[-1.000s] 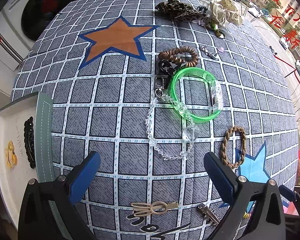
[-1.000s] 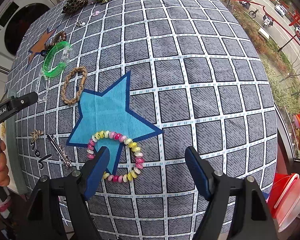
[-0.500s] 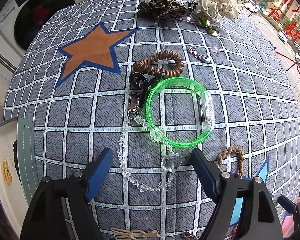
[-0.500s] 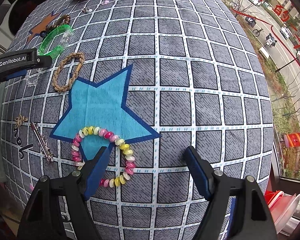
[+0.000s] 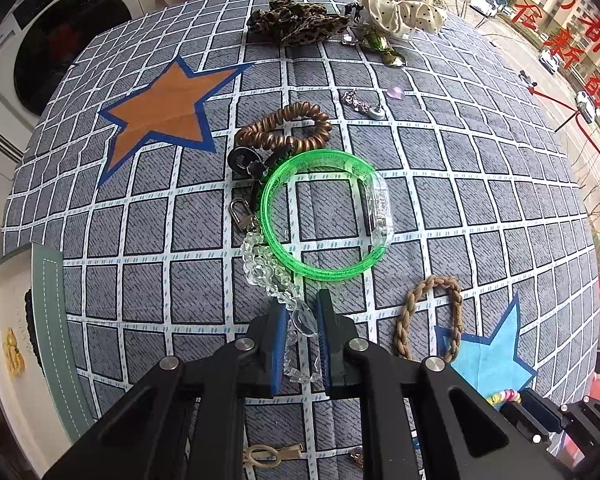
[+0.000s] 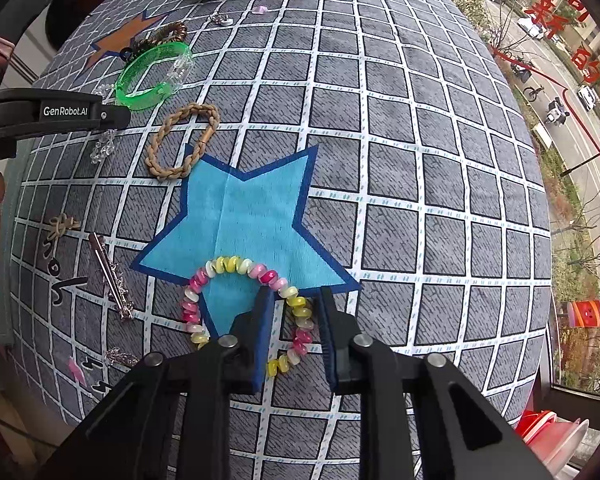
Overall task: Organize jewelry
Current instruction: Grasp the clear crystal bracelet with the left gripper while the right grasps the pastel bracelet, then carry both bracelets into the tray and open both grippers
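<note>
Left gripper [image 5: 303,322] narrowed on the clear crystal bead chain [image 5: 278,280], blue pads pressing a transparent heart-like bead between them; the rest of the chain running forward from the jaws to a silver clasp [image 5: 242,216]. Just ahead of the jaws – a green translucent bangle [image 5: 326,216] lying flat on the grid tablecloth [image 5: 480,200], touching the chain on its left edge. Further ahead, a brown spiral hair tie [image 5: 284,128]. To the right of the jaws, a braided brown bracelet [image 5: 430,316], apart from the fingers. Far to the left, an open jewelry box [image 5: 48,320] with a gold piece and a black piece inside. Right gripper [image 6: 294,312] closed to a narrow gap around one side of the pink-yellow-white bead bracelet [image 6: 204,280] – whether the pads really press the beads, cannot tell. Most of that bracelet lying left of and ahead of the jaws, partly on the light-blue star [image 6: 244,216].
</note>
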Demonstrator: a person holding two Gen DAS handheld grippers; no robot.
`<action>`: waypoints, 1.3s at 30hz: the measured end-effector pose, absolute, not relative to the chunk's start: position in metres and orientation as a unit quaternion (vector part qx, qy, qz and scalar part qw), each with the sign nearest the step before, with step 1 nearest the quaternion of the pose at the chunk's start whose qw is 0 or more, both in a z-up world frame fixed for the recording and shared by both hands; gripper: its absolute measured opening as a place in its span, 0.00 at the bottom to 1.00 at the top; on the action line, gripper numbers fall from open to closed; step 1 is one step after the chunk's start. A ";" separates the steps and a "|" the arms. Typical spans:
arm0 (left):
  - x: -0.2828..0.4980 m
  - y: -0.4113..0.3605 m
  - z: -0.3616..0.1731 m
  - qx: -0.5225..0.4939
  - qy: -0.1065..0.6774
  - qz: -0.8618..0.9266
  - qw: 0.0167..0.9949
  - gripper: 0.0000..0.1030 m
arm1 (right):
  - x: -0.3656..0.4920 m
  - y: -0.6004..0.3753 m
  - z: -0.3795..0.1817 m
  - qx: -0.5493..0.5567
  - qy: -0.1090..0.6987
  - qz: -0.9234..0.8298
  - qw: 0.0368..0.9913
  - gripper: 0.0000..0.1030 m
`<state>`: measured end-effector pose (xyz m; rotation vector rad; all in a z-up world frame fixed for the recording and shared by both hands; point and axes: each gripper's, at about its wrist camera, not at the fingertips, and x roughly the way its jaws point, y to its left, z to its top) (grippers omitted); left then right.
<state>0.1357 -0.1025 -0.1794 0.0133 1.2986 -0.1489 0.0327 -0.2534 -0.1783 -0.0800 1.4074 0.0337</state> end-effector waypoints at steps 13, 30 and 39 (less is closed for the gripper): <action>0.109 -0.069 -0.139 -0.030 0.577 -0.089 0.811 0.12 | 0.037 -0.262 -0.147 0.065 0.626 0.020 0.777 0.09; 0.085 -0.009 -0.086 -0.072 0.538 -0.070 0.837 0.12 | 0.050 -0.248 -0.099 0.085 0.594 0.050 0.798 0.09; 0.053 0.061 -0.067 -0.099 0.521 -0.018 0.848 0.12 | 0.067 -0.177 -0.079 0.069 0.581 0.122 0.801 0.09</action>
